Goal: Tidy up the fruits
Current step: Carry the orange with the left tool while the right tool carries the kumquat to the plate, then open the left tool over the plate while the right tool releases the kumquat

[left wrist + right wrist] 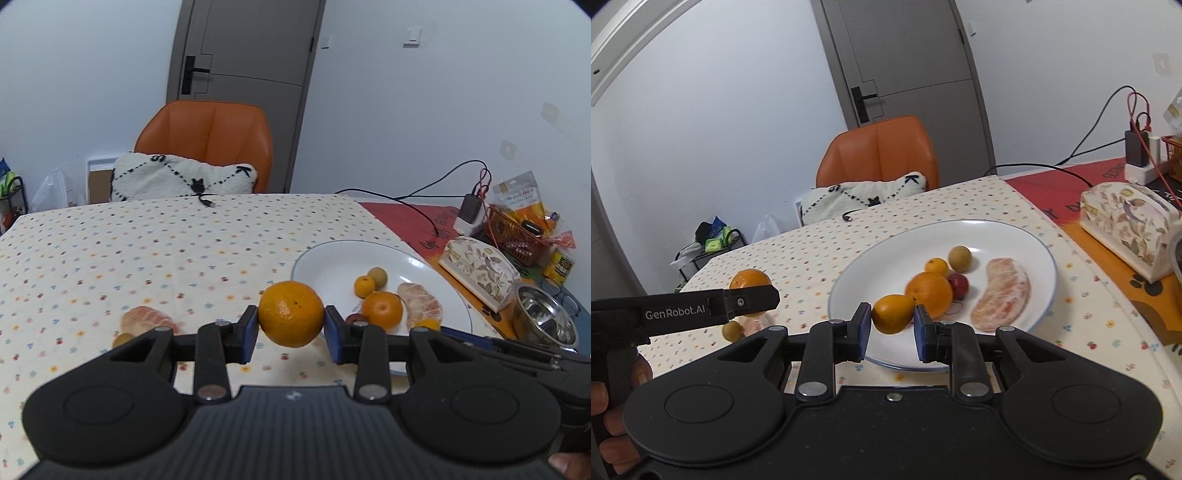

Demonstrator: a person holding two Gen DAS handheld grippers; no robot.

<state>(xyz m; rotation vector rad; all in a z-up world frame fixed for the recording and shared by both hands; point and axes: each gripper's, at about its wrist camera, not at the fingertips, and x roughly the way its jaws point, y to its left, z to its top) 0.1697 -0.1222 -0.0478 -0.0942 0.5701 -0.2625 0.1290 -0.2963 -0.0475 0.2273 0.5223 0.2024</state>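
Left gripper (pixel 291 334): blue pads clamped on a mandarin orange (pixel 290 314), held above the dotted tablecloth (pixel 147 251) just short of the white plate (pixel 332 258); right gripper (pixel 891 334): clamped on a small yellow-orange fruit (pixel 893 314) over the plate's 7 o'clock rim. Plate contents: orange (pixel 929 294) centre, small mandarin (pixel 936 267) and brown longan-like fruit (pixel 959 257) toward 12 o'clock, red fruit (pixel 959 285), pomelo segment (pixel 1001 294) at 4 o'clock; off-plate at 9 o'clock, another pomelo segment (pixel 147 320) and small brown fruit (pixel 123 339). Risk, judged: round fruit released onto the sloped rim may roll off or knock neighbours, and both grippers converging could collide.
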